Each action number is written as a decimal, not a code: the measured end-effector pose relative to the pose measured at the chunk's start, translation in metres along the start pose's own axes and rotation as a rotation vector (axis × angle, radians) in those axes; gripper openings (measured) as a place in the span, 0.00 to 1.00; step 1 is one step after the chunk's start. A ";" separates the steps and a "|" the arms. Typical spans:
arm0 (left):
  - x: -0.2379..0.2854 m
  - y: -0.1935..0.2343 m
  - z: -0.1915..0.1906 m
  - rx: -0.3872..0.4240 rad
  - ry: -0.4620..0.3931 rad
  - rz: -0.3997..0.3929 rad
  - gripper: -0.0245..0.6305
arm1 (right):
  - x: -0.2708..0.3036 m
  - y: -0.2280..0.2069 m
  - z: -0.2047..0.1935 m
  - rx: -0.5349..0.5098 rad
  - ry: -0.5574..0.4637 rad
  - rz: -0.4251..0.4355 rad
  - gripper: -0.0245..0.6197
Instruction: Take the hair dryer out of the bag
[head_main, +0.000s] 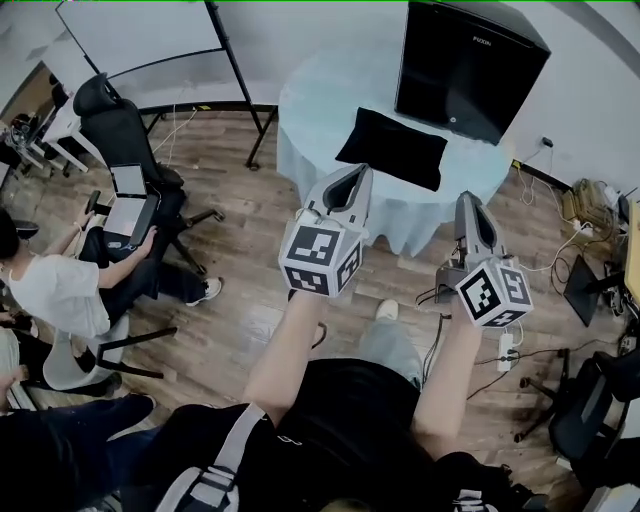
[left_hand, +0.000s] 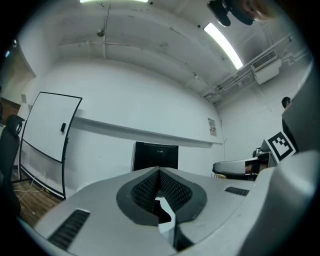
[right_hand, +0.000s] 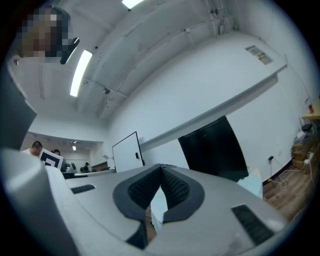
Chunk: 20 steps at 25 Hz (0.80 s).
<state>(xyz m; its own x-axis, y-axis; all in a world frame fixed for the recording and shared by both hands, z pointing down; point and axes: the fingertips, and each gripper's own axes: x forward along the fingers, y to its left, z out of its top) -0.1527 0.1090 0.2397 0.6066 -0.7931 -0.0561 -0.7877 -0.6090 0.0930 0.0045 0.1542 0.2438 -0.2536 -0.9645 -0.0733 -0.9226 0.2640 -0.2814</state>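
My left forearm (head_main: 285, 350) reaches straight out ahead of me, holding the left hand-held gripper (head_main: 358, 170) level, its tips pointing at the round tabletop (head_main: 320, 100) with the pale cloth. In the left gripper view its jaws are pressed together with nothing between them. The black bag (head_main: 392, 148) lies flat on the tabletop, just beyond and slightly right of that gripper's tips and not touching them. I cannot tell whether the hair dryer is inside. A black cabinet (head_main: 465, 65) stands behind the bag. My right forearm (head_main: 450, 370) is stretched out alongside the left, and the right hand-held gripper (head_main: 468, 197) is level, short of the tabletop's edge and right of the bag. Its jaws are also together and empty.
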 end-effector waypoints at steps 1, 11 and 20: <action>0.009 0.001 -0.001 0.004 0.004 -0.001 0.05 | 0.011 0.001 -0.002 0.006 -0.002 0.028 0.05; 0.099 0.008 -0.021 -0.075 0.068 -0.001 0.05 | 0.066 -0.076 -0.007 0.178 -0.027 0.051 0.05; 0.176 0.013 -0.042 0.021 0.176 -0.012 0.05 | 0.125 -0.140 0.036 0.158 -0.011 0.086 0.05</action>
<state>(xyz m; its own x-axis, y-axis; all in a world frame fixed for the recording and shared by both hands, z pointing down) -0.0518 -0.0385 0.2732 0.6237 -0.7727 0.1178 -0.7815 -0.6197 0.0721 0.1126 -0.0030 0.2395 -0.3257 -0.9385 -0.1142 -0.8403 0.3427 -0.4201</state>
